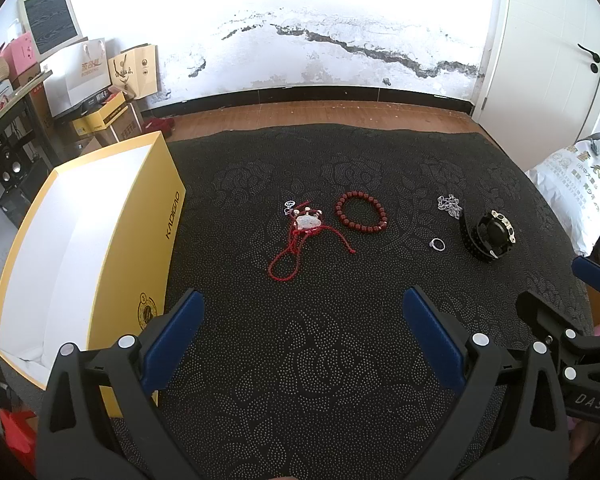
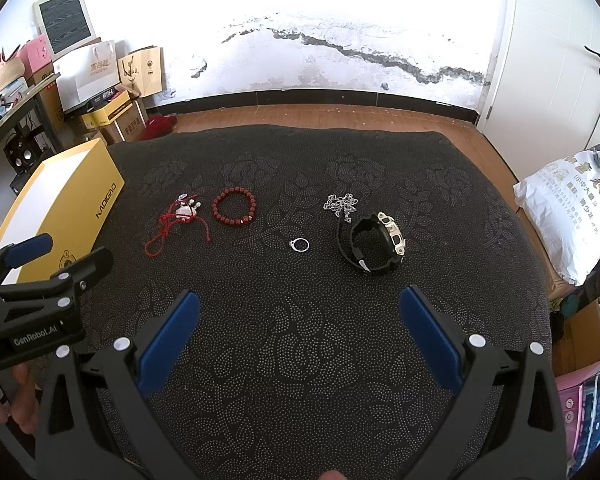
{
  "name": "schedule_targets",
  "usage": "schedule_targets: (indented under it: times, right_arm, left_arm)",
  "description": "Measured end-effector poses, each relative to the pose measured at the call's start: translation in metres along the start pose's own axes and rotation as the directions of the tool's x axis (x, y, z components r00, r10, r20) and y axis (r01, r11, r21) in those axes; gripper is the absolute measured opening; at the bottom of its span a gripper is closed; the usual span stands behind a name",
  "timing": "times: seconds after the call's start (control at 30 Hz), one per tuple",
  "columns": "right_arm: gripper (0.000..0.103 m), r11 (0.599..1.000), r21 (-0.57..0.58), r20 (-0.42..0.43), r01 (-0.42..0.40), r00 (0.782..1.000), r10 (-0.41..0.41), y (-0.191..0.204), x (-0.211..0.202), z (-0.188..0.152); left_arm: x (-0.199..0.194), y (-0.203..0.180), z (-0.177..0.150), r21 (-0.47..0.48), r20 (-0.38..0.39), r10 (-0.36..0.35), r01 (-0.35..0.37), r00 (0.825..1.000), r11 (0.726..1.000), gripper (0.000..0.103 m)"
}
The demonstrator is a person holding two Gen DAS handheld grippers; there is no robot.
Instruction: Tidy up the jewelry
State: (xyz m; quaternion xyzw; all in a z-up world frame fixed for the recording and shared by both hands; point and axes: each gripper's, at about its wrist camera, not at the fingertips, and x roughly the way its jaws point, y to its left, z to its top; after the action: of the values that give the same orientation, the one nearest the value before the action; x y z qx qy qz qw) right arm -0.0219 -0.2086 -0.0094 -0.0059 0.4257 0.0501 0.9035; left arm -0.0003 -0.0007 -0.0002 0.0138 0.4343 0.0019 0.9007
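Observation:
On the black patterned mat (image 1: 320, 360) lie a red cord necklace with a pale pendant (image 1: 300, 232), a red bead bracelet (image 1: 361, 212), a silver chain (image 1: 450, 205), a silver ring (image 1: 437, 243) and a black watch (image 1: 489, 236). They also show in the right wrist view: necklace (image 2: 176, 224), bracelet (image 2: 234, 205), chain (image 2: 342, 203), ring (image 2: 301, 244), watch (image 2: 374, 246). An open yellow box (image 1: 80, 248) with a white inside stands at the mat's left. My left gripper (image 1: 300, 304) and right gripper (image 2: 300, 304) are open and empty, hovering near the front of the mat.
Bags and boxes (image 1: 96, 76) are stacked at the back left by a shelf. A white door (image 1: 552, 60) is at the right. A white printed bag (image 2: 568, 216) and pink packages lie right of the mat. Wooden floor (image 1: 320, 114) runs behind it.

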Motion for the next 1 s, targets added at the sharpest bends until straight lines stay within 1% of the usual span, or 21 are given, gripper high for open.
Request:
schedule_targets:
  times: [1.0]
  right_arm:
    - [0.097, 1.000, 0.001, 0.002, 0.001, 1.000, -0.001, 0.0015, -0.0003, -0.0001]
  left_arm:
    - [-0.0027, 0.0000, -0.0007, 0.004, 0.001, 0.002, -0.002, 1.000, 1.000, 0.097]
